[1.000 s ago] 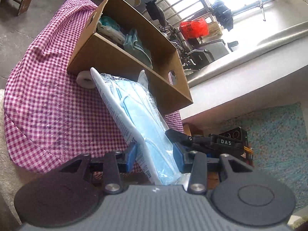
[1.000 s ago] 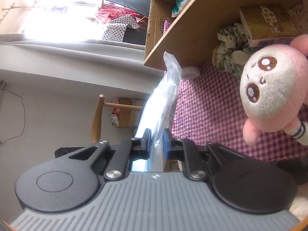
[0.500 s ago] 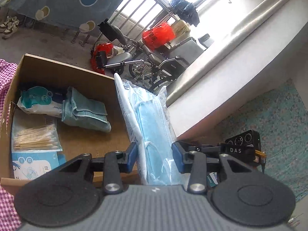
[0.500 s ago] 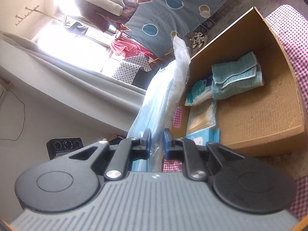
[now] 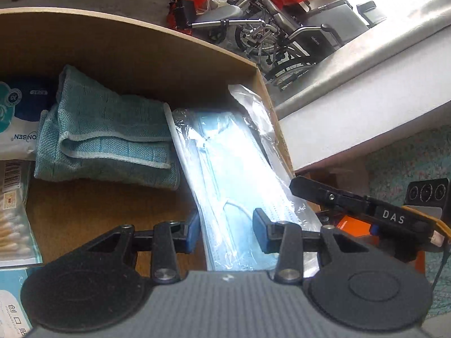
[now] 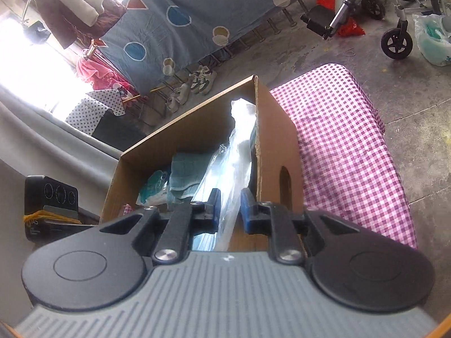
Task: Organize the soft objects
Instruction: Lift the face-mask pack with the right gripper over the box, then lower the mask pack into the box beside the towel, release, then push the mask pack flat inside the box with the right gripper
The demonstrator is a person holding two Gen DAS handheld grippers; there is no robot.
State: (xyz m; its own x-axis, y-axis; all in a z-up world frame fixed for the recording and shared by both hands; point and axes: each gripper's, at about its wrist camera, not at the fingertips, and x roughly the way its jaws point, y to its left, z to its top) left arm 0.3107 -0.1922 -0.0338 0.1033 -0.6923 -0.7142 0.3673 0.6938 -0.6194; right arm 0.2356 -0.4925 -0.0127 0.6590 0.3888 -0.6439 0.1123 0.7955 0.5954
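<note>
Fingers of the left gripper were clamped on either side of the near end of the mask pack, a clear sleeve of blue face masks. The pack ran forward from them into the cardboard box. It lay along the box wall to the right of the fingers, with its far end against the wall ahead. A folded teal towel sat just left of it, touching or nearly so. Beyond the towel, further left, were a tissue pack and a bag of cotton swabs.

The right gripper had just been opening. Its blue pads stood slightly apart, with the thin film edge of the pack between them and apparently no longer pinched.

The step in hand was judged to be release inside the box. To do it well, the pack would be lowered until its near end rested on the box floor. The left fingers would then part fully. Both grippers would draw straight back along the pack's length, so that the slippery film did not snag on a pad and lift out again. The towel beside the pack should not be dragged. The checked surface lay to the right of the box.
</note>
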